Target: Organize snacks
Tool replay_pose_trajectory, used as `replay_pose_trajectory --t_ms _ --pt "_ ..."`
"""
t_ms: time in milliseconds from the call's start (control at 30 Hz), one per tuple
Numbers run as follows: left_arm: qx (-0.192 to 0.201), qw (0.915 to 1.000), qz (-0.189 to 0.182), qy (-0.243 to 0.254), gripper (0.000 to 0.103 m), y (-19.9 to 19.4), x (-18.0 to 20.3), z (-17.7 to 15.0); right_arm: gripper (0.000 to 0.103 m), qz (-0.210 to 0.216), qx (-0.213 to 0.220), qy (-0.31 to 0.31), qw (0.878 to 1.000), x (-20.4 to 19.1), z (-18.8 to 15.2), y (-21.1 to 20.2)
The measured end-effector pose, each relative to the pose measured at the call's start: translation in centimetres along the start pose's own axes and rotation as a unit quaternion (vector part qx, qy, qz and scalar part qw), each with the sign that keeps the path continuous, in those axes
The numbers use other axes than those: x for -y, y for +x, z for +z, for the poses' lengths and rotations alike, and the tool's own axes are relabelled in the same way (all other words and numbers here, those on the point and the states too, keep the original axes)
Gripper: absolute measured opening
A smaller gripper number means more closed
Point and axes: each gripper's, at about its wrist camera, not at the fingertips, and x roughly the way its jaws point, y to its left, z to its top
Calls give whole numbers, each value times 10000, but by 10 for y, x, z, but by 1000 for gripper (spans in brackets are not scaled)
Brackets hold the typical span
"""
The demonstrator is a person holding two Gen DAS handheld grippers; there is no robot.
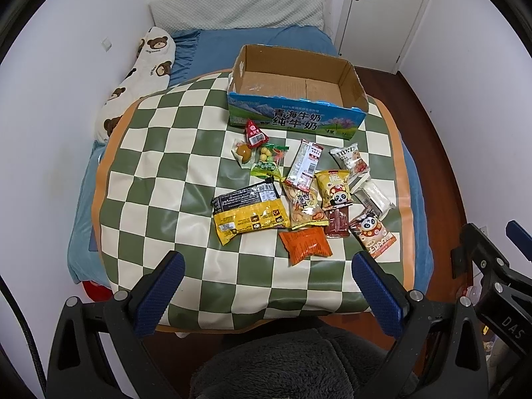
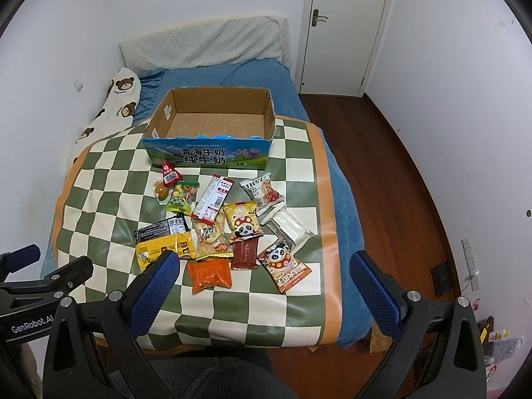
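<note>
Several snack packets lie on a green and white checkered mat (image 1: 159,173) (image 2: 109,199) on the bed: a yellow-black bag (image 1: 249,212) (image 2: 164,242), an orange packet (image 1: 304,244) (image 2: 209,274), panda packets (image 1: 374,232) (image 2: 286,266) and others. An empty open cardboard milk box (image 1: 292,99) (image 2: 212,129) stands behind them. My left gripper (image 1: 267,287) is open and empty, above the mat's near edge. My right gripper (image 2: 264,286) is open and empty, near the orange packet. Each gripper's body shows at the edge of the other's view.
A bear-print pillow (image 1: 139,76) (image 2: 106,109) and a grey pillow (image 1: 239,10) (image 2: 206,43) lie at the bed's head. White walls bound the left. A wooden floor (image 2: 382,179) and a white door (image 2: 345,26) are to the right. A dark fuzzy garment (image 1: 282,365) is below.
</note>
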Motion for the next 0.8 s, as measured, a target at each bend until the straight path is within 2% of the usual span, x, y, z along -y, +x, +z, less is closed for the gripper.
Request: replay_pose_trajectory --t_ms 800 --pt "21 10000 -14 -3 103 0 1 12 103 33 -26 -10 10000 -5 0 -4"
